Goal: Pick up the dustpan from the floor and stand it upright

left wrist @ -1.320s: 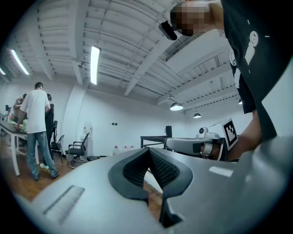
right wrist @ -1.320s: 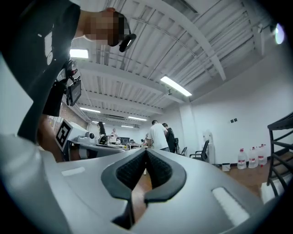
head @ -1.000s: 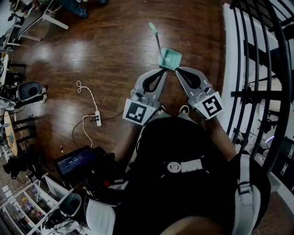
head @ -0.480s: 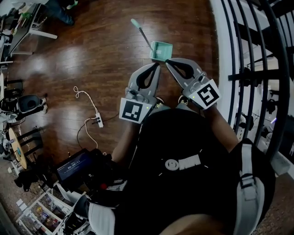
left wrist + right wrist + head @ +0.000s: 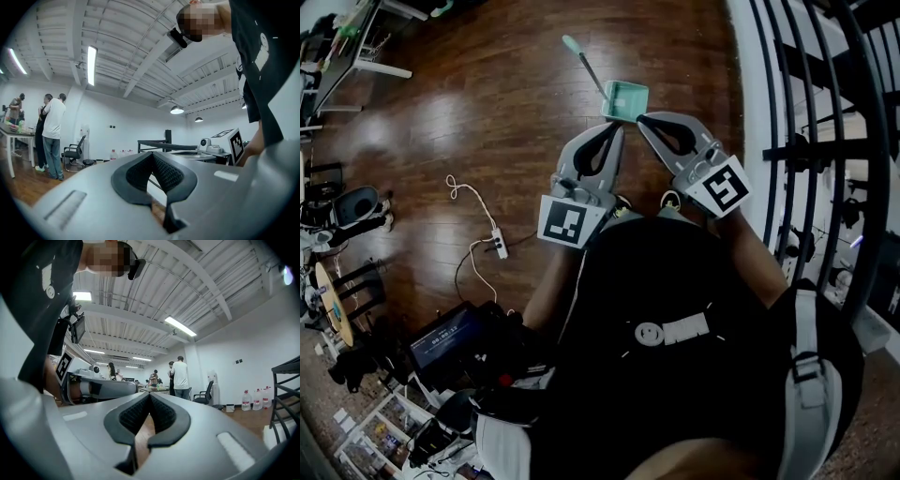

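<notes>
Dustpan (image 5: 624, 100) of mint-green plastic, long grey handle, sits on the dark brown wooden floor (image 5: 487, 122) right ahead of two closed grippers.

Left grey two-jaw gripper (image 5: 620, 128) and right grey two-jaw gripper (image 5: 640, 119) angle in towards each other, with their tips just beside the pan's near edge. From the head view I can't quite say whether either one touches it. In each gripper view the black ribbed pads are pressed together at the tips. The dustpan handle slants away up-left across the boards. A white power strip on its cable (image 5: 500, 246) lies well apart on the left, and a black metal railing (image 5: 825, 150) runs down the right.
</notes>
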